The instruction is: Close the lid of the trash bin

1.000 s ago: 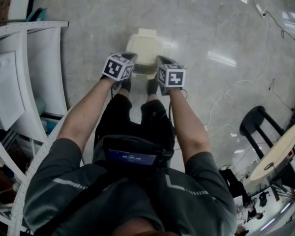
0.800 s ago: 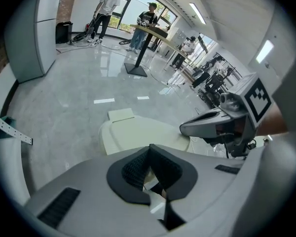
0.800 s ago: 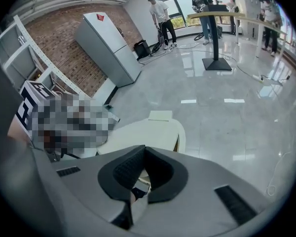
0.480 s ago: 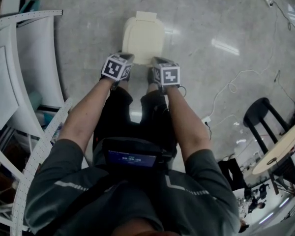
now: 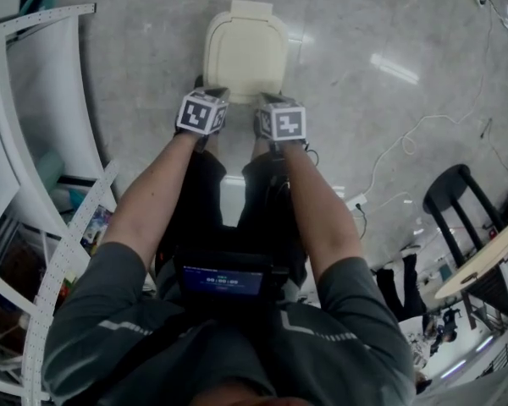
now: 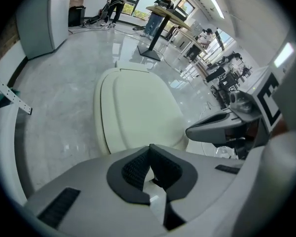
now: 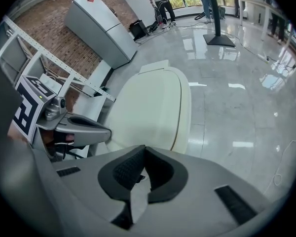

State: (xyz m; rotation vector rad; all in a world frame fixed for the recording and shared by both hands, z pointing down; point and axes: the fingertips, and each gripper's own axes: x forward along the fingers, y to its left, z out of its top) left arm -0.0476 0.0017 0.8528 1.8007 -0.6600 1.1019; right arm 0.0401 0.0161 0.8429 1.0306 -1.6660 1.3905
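Observation:
The trash bin (image 5: pixel 244 53) stands on the glossy floor straight ahead, and its cream lid (image 6: pixel 138 110) lies flat down on it; the right gripper view shows the same lid (image 7: pixel 150 110). My left gripper (image 5: pixel 210 94) hangs above the bin's near left edge, its jaws shut on nothing, pads meeting in the left gripper view (image 6: pixel 149 153). My right gripper (image 5: pixel 266 100) is beside it above the near right edge, also shut and empty (image 7: pixel 144 153). Neither gripper touches the lid.
A white perforated shelf frame (image 5: pixel 63 184) runs along the left. A black stool (image 5: pixel 457 197) and a round wooden table (image 5: pixel 483 260) stand at the right, with a white cable (image 5: pixel 389 172) on the floor. A grey cabinet (image 7: pixel 101 26) stands beyond the bin.
Both grippers have drawn back from over the lid's near part to its near edge. The whole lid now shows, lying flat.

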